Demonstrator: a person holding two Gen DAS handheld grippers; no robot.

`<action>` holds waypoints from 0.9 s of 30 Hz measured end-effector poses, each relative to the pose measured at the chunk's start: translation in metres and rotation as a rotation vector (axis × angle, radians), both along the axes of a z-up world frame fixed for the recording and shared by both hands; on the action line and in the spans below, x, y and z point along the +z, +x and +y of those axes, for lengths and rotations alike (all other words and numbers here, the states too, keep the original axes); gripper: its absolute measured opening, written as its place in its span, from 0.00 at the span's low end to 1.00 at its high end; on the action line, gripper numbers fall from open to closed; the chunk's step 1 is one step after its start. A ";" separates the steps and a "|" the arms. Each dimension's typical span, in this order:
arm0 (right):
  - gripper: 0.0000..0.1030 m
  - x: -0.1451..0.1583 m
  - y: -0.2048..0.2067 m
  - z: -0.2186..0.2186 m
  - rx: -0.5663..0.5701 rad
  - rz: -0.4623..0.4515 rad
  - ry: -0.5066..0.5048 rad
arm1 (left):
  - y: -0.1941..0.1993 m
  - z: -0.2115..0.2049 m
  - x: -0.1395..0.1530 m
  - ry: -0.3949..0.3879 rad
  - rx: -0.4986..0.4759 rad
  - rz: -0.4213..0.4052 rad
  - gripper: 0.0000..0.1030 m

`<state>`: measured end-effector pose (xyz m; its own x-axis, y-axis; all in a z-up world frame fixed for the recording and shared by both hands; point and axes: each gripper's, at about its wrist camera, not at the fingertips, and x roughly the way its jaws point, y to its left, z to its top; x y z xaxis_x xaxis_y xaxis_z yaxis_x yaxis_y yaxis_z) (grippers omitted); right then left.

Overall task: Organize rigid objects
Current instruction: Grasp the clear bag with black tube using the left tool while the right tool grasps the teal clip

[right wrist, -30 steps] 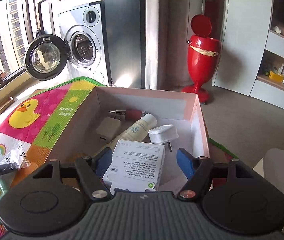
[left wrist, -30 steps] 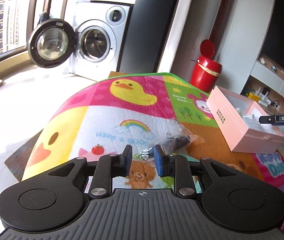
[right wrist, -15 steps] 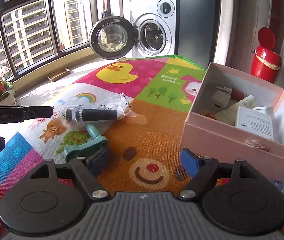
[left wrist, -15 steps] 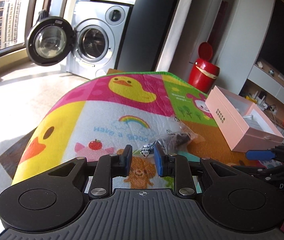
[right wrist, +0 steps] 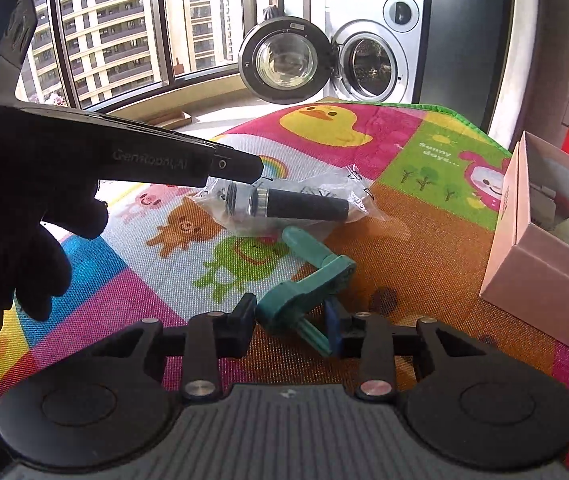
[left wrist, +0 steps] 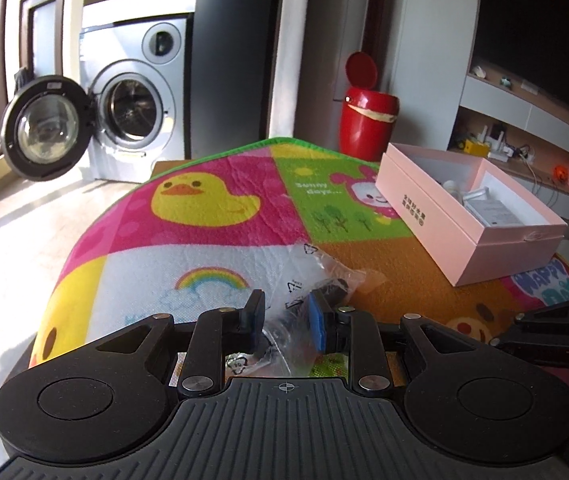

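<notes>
Two things are left on the bright play mat [right wrist: 364,128], and each claw is going for one of them. The right gripper [right wrist: 290,320] has just been closing, and its jaws now squeeze the near end of the teal plastic crank handle [right wrist: 308,280], which lies flat on the orange part of the mat. It grabs there because that end is thin enough to fit between the pads. The left gripper [left wrist: 284,316] has its jaws close together around the crinkly end of the clear plastic bag [left wrist: 316,276] with a dark tube-shaped part [right wrist: 284,202] inside. The pads look pinched on the plastic, but I cannot be sure they press the hard part itself. From the right wrist camera, the tip of the left gripper sits over the shiny end of the tube, and a hand in a black glove [right wrist: 16,240] holds that tool. The bag lies just beyond the crank handle, near it but not touching as far as I can tell. The pink box [left wrist: 468,216] stands open on the right side of the mat, well apart from both things. It already has a white carton [left wrist: 492,212] and small bottles inside, so I think both things will go there. The two claws are near each other, so they could bump when lifting. A washing machine [left wrist: 136,100] with its door open and a red bin [left wrist: 368,120] stand behind the mat, out of the way.
</notes>
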<state>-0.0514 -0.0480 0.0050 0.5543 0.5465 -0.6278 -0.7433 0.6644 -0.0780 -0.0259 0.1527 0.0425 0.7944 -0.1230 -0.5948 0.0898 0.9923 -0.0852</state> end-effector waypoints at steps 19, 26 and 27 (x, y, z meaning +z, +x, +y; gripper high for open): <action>0.62 -0.002 0.009 -0.100 -0.344 -0.180 -0.065 | -0.016 -0.036 -0.024 -0.036 -0.080 0.086 0.27; 0.73 0.012 0.013 -0.091 -0.362 -0.100 0.104 | -0.028 -0.040 -0.031 -0.035 -0.037 0.009 0.29; 0.74 0.013 0.013 -0.083 -0.380 -0.118 0.102 | -0.027 -0.039 -0.031 -0.044 -0.035 0.007 0.29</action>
